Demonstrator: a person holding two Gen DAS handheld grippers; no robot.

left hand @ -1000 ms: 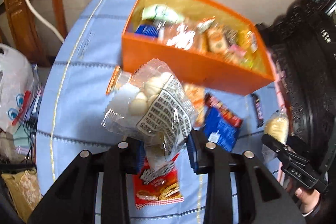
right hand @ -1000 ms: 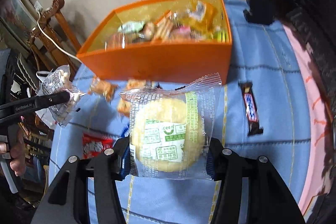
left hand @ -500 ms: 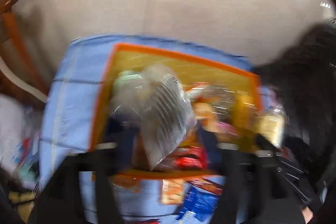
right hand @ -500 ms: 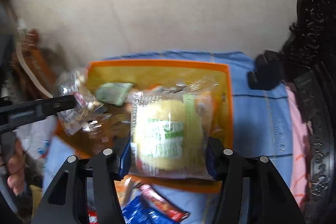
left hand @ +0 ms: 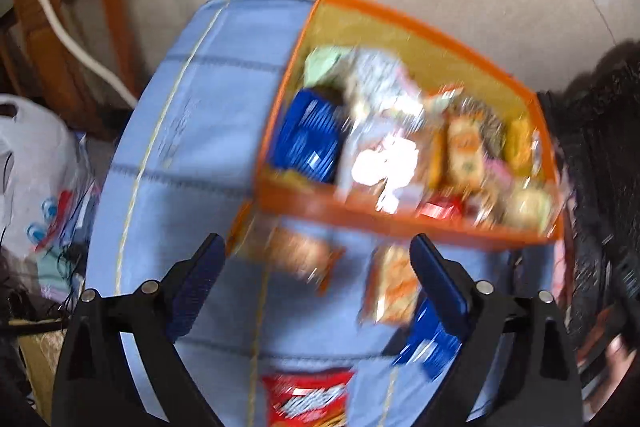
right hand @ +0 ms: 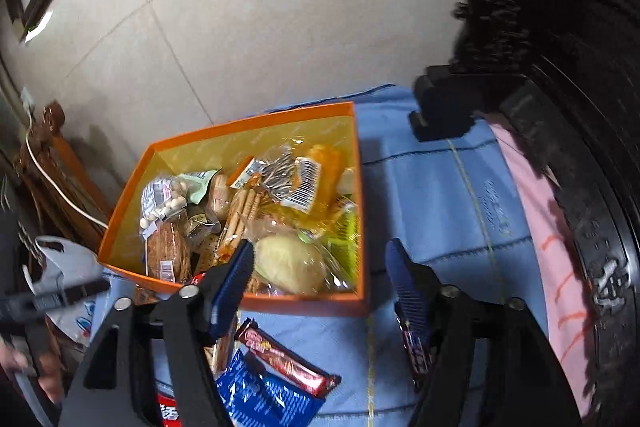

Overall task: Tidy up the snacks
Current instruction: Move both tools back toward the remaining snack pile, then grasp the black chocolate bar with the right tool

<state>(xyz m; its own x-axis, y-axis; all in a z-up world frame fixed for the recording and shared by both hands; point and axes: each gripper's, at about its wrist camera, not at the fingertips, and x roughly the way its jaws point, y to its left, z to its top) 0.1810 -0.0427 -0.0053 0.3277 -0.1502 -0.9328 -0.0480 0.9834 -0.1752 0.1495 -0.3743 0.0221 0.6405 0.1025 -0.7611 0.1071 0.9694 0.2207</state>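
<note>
- The orange box sits on the blue cloth, heaped with snacks.
- The round cake now lies inside the box at its near right corner; a second ago the right gripper had it pinched.
- The bag of white candies has landed at the box's far left; it was in the left gripper before.
- Right gripper hangs over the box's near wall, fingers spread wide, holding nothing.
- Left gripper is likewise spread and empty, just short of the box; its view is blurred.
- On the cloth outside the box lie a blue packet, a red bar and a red pack.
- A white plastic bag sits off to the left.
</note>
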